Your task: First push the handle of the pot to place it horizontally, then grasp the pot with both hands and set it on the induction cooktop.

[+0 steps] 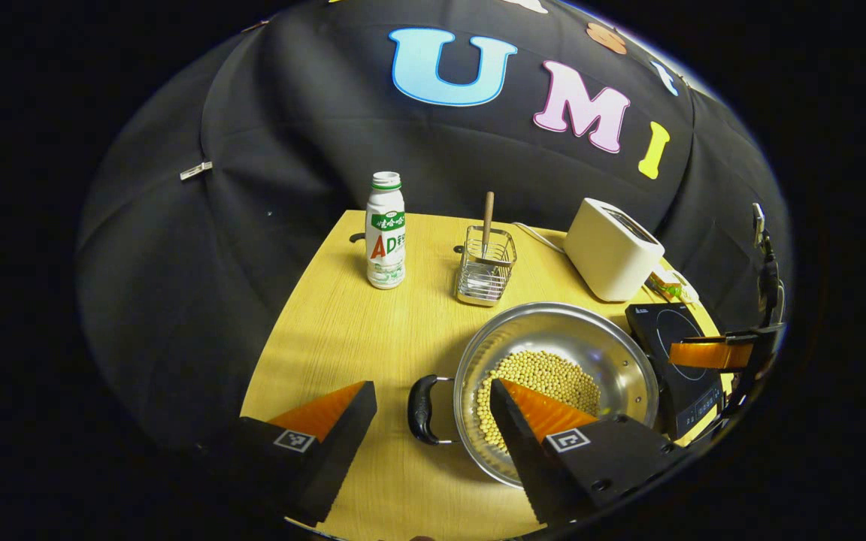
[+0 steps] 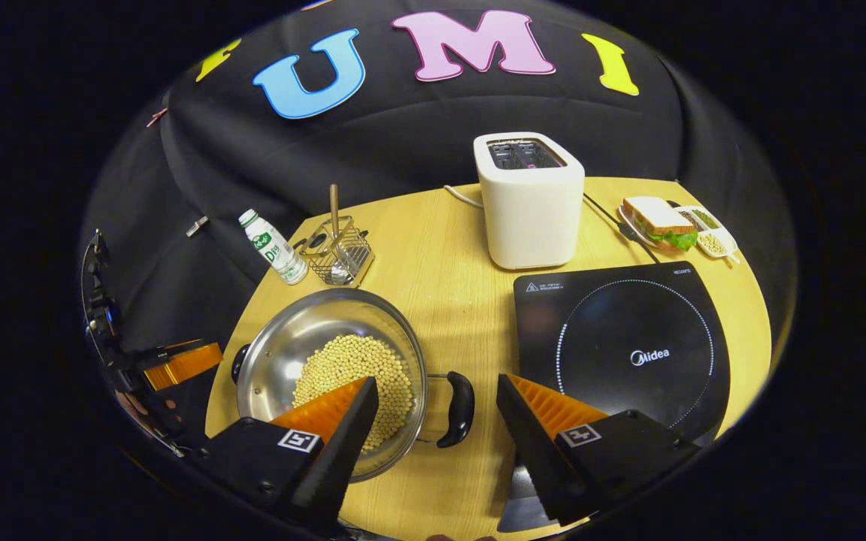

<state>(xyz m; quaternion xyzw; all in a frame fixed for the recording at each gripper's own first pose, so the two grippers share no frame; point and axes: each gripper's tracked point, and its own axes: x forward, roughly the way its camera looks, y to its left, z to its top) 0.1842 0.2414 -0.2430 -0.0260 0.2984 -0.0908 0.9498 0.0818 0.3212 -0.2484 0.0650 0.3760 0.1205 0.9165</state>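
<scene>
Straddling pot [image 1: 553,376] handles [image 1: 424,409], both grippers [image 1: 433,421] [image 2: 437,417] open, handle axis horiz.

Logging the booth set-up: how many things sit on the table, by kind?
Pot: 1
Cooktop: 1
Toaster: 1
Bottle: 1
Wire basket: 1
Sandwich plate: 1
Small tray: 1
Total: 7

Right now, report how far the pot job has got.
Done: the pot, holding beans, lies with its handles sideways. In hand: the left gripper and right gripper each straddle a handle with open fingers, nothing clamped. Left: grip both handles, lift, set it on the induction cooktop, still bare.
</scene>
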